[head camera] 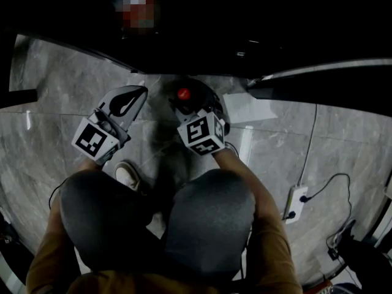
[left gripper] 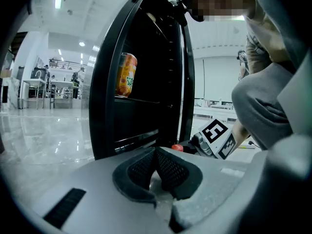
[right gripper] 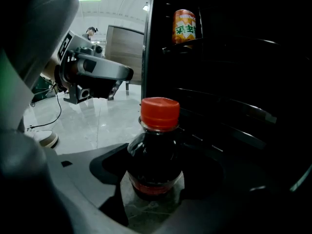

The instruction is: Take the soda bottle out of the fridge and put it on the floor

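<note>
Pale grey marble floor (head camera: 55,103), glossy and veined, fills most of the head view. A white power strip (head camera: 294,202) with dark cables lies at the lower right. The person crouches over it, grey knees at the bottom centre and one pale shoe (head camera: 127,174) between them. The black fridge (left gripper: 141,116) stands open across the top of the frame.

From above, the soda bottle (right gripper: 156,155) shows only as a red cap (head camera: 184,93) just past the right gripper (head camera: 187,101). The right gripper view shows the rest. The dark bottle stands upright on the marble in front of the fridge's lowest shelves, and the fingers are clamped against its two sides. An orange can (right gripper: 185,26) sits on a shelf at the upper centre of that frame.

The left gripper (head camera: 136,97) hangs just left of the bottle, apart from it. In its own view the ribbed pads are pressed together with nothing between them.

The left gripper view also takes in the room, which the head view does not. There is a wide bright hall with strip lights on a white ceiling, and reflections run across the polished floor. At the far left are distant benches with a few people standing by them.
</note>
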